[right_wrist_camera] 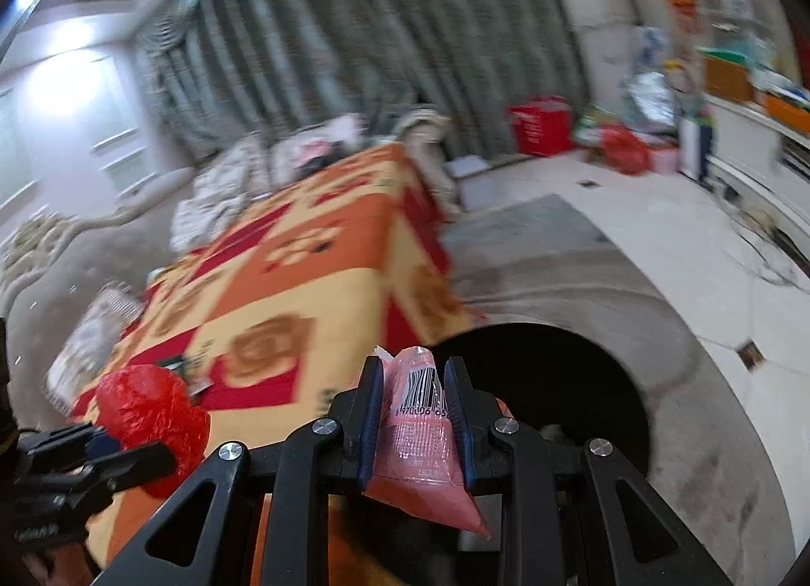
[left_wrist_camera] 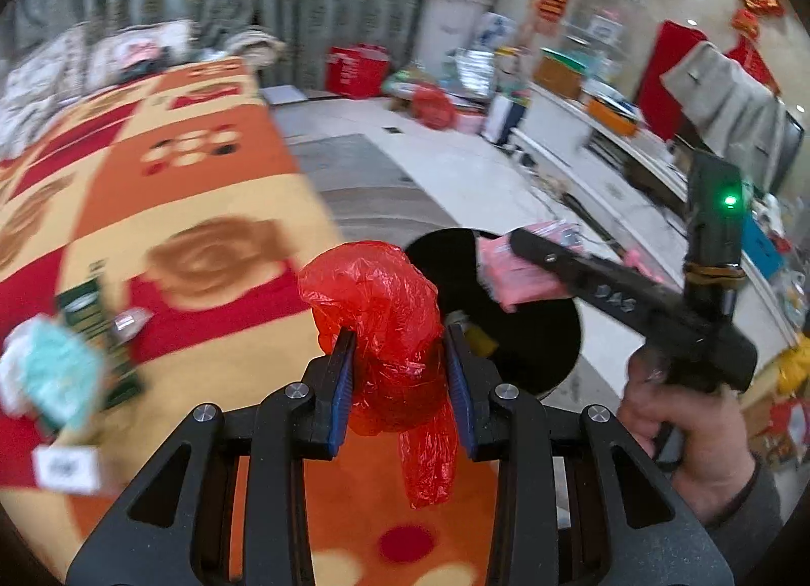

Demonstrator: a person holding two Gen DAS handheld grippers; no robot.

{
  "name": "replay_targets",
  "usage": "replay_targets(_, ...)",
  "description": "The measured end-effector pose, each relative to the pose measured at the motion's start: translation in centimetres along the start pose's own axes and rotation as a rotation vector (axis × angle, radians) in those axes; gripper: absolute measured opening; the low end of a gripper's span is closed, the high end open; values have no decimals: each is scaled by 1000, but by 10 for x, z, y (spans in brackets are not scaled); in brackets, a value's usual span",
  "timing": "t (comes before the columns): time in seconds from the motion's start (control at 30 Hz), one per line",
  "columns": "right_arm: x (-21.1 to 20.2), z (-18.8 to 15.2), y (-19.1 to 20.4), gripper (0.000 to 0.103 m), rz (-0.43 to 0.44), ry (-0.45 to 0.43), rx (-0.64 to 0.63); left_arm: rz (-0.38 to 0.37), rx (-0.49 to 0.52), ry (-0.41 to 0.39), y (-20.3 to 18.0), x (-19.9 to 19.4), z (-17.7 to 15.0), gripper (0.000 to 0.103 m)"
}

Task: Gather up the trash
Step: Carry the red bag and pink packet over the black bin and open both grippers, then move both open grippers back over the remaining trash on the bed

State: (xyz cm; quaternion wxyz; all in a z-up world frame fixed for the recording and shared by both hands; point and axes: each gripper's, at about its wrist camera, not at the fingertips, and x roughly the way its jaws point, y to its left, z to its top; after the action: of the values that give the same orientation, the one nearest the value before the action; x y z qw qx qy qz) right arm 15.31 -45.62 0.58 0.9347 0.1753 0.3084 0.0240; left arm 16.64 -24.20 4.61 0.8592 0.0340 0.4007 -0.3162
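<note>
My left gripper [left_wrist_camera: 400, 358] is shut on a crumpled red plastic bag [left_wrist_camera: 385, 318] and holds it over the edge of the orange patterned cloth [left_wrist_camera: 202, 191], just left of the black bin [left_wrist_camera: 526, 328]. My right gripper [right_wrist_camera: 414, 414] is shut on a pink packet with a barcode [right_wrist_camera: 420, 439] and holds it at the bin's dark opening [right_wrist_camera: 547, 383]. In the left wrist view the right gripper [left_wrist_camera: 516, 252] holds the pink packet [left_wrist_camera: 511, 277] above the bin. The right wrist view shows the red bag [right_wrist_camera: 147, 414] at lower left.
On the cloth at the left lie a green box [left_wrist_camera: 96, 333], a pale teal wad [left_wrist_camera: 55, 373] and a white label [left_wrist_camera: 66, 469]. A red bag [left_wrist_camera: 430, 105] and a red box [left_wrist_camera: 357, 70] sit on the tiled floor. White cabinets [left_wrist_camera: 607, 171] line the right side.
</note>
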Motion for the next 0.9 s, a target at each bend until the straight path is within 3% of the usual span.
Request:
replay_targets(0.13,10,2,-21,24,-54,31,48,-43,39,37,-22,38,17,31)
replay_targets(0.3,17,2,-38,24,-108,72,94,-33,74,82,-39,82,22,34)
replay_targets(0.4,24,1,-51,37,-100,103,162,-22,60,107,-37,97,23,44)
replay_targets(0.43,23,1,-54,42,-100,98,178,-27,48,110,-35,98,22,51)
replay_targets(0.53,19,1,-60,45,-121,80,205,-35,31,87,-30,95,21,58)
replay_targets(0.77,16,3,-63,47,-124,66,250,-20,3,66,-19,78,18,59)
replay_targets(0.9,16,7,-47,47,-87,53,227,-17,-34,31,-3,48,8,59)
